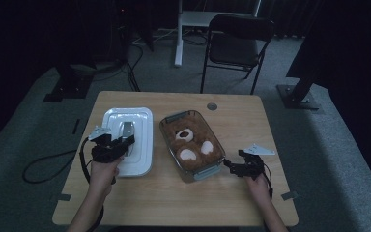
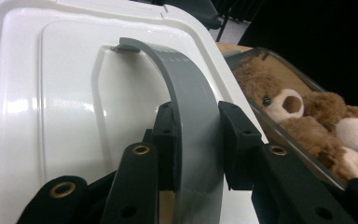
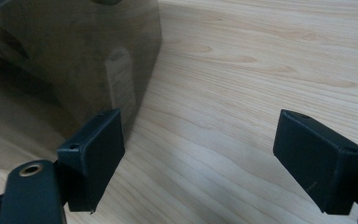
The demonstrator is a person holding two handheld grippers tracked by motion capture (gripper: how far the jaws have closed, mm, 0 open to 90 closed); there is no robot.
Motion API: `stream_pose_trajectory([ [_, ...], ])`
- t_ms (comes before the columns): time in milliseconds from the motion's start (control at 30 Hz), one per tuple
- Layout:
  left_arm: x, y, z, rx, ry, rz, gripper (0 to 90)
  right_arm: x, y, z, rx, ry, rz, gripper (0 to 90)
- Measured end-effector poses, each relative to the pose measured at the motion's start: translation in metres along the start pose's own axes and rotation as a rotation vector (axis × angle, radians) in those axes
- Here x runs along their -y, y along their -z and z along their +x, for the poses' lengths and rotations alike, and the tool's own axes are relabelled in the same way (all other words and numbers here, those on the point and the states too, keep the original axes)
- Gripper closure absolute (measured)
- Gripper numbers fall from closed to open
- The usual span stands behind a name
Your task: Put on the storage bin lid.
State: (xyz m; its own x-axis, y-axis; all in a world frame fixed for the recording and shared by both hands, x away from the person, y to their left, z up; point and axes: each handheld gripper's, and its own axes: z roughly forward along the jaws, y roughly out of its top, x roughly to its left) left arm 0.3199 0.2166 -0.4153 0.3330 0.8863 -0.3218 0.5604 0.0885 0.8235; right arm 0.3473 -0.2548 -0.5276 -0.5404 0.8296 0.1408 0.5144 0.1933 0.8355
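The left gripper (image 2: pixel 198 140) has its jaws clamped on the curved grey handle (image 2: pixel 186 88) of the white rectangular plastic lid (image 1: pixel 128 140), which lies at nine o'clock of the clear plastic box (image 1: pixel 191 145) holding a brown teddy bear (image 1: pixel 193 142). The right gripper (image 3: pixel 200 158) has its jaws wide apart and holds nothing, just beside the box at its four o'clock. Everything is on a light wooden table (image 1: pixel 174 193); a black folding chair (image 1: pixel 236 46) stands at twelve o'clock in the dark room.
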Motion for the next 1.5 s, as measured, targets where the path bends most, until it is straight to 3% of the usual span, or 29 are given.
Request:
stream_pose_trajectory([
  [167, -0.004, 0.001, -0.007, 0.011, -0.012, -0.009, 71.4, -0.003, -0.009, 0.009, -0.031, 0.022, 0.006, 15.4],
  [233, -0.005, 0.000, -0.009, 0.019, -0.015, -0.008, 71.4, -0.002, -0.011, 0.013, -0.019, 0.034, 0.003, 16.2],
  [367, -0.006, -0.001, -0.013, 0.033, -0.015, -0.008, 71.4, 0.000, -0.010, 0.013, -0.061, 0.013, -0.013, 16.3],
  [467, -0.007, -0.002, -0.016, 0.037, -0.021, -0.012, 71.5, 0.001, -0.010, 0.018, -0.063, 0.025, -0.016, 16.3],
  [867, -0.018, 0.002, -0.028, 0.073, -0.034, -0.017, 71.4, 0.005, -0.021, 0.051, -0.130, 0.081, 0.009, 16.2],
  [1200, -0.021, -0.007, -0.047, 0.157, -0.036, 0.029, 71.4, 0.002, -0.038, 0.080, -0.182, 0.129, 0.028, 15.1],
  [1500, -0.022, -0.029, -0.077, 0.252, -0.054, 0.089, 71.4, 0.003, -0.039, 0.085, -0.181, 0.153, 0.034, 13.7],
])
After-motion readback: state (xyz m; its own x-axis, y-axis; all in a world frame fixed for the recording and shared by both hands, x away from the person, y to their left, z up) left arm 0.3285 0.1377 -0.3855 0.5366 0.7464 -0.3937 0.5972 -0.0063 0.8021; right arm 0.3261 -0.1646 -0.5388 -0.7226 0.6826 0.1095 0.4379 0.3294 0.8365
